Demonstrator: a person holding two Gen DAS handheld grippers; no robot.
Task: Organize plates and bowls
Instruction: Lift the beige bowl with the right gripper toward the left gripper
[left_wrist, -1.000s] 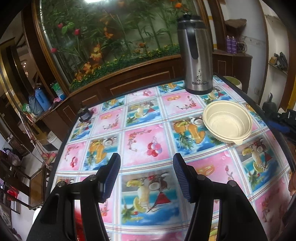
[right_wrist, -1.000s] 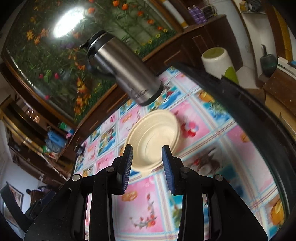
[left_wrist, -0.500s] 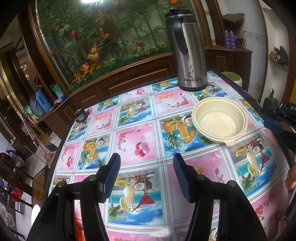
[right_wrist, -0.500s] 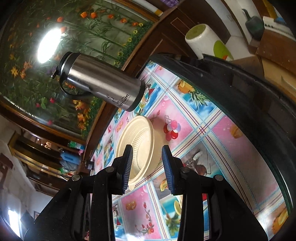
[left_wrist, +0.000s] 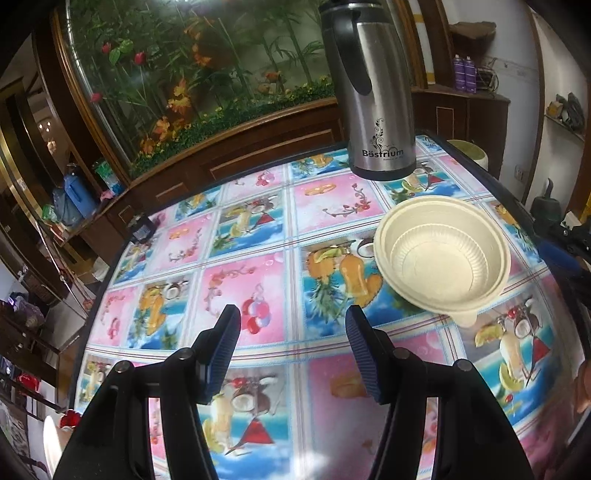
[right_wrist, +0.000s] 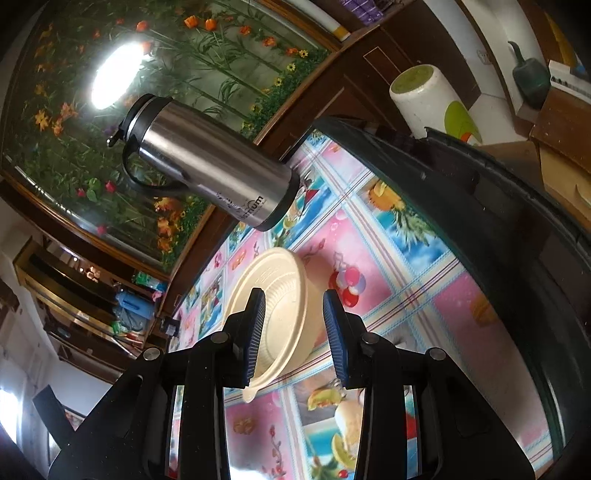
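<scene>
Now, from the left wrist: the left gripper (left_wrist: 291, 345) hangs over the flowered tablecloth (left_wrist: 236, 288), jaws spread and empty. At two o'clock from it sits the cream bowl (left_wrist: 441, 254), upright and empty, with the steel flask (left_wrist: 373, 92) standing just beyond at twelve. A blue-tipped tool (left_wrist: 557, 254), probably the other gripper, pokes in at three o'clock. Over to the right wrist: the right gripper (right_wrist: 293, 334) is rolled on its side, jaws parted, straddling the bowl's (right_wrist: 280, 295) near rim without clearly pinching it. Looks like the approach-to-grasp step; next, squeeze onto that rim wall, then lift clear of the flask (right_wrist: 207, 162).
</scene>
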